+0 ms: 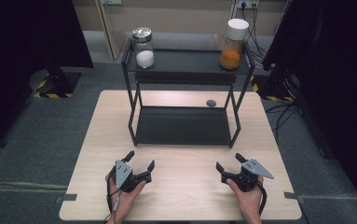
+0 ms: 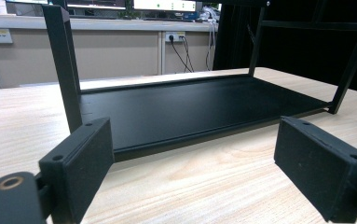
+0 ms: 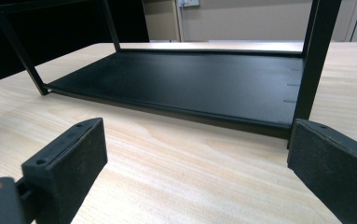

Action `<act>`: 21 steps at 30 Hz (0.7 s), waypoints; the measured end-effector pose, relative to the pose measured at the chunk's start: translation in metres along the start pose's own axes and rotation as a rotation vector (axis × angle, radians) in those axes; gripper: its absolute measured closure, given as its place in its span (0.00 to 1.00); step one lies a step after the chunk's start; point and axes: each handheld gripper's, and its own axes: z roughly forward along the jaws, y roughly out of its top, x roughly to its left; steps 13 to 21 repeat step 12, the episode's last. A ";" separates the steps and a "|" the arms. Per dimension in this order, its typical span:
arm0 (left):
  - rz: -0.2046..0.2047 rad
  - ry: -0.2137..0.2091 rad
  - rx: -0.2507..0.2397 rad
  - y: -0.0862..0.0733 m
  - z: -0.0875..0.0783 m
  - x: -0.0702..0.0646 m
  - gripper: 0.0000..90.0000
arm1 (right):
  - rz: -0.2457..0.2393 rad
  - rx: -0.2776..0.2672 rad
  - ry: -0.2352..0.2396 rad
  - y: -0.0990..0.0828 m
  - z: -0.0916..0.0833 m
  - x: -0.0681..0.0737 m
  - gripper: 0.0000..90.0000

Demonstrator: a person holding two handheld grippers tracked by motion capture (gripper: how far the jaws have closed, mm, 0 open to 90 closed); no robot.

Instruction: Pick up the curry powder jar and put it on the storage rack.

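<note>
Both the left gripper (image 1: 139, 161) and the right gripper (image 1: 229, 162) rest low on the tabletop (image 1: 185, 186) with jaws spread wide and nothing between them, just in front of the black rack (image 1: 183, 126). The 2 jars, a white-powder jar (image 1: 144, 47) and an orange-powder jar (image 1: 233, 44), stand upright at opposite ends of the rack's top shelf, well apart from the grippers. To start well, I would raise 1 gripper above the shelf rail, approach a jar level at mid-body, and close squarely so it stays upright.

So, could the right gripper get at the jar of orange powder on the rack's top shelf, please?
Probably yes: the right gripper is open, and the orange powder jar stands at the top shelf's right end with nothing between.
</note>
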 end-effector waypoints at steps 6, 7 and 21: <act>0.003 -0.001 0.000 0.000 0.000 0.000 0.13 | -0.008 -0.009 0.004 -0.002 -0.001 0.000 0.05; 0.002 -0.001 0.001 0.000 0.000 0.000 0.13 | -0.006 -0.013 0.003 -0.002 -0.001 0.000 0.05; -0.009 -0.001 0.002 0.000 0.000 0.001 0.12 | 0.005 -0.044 -0.008 -0.003 -0.005 0.001 0.01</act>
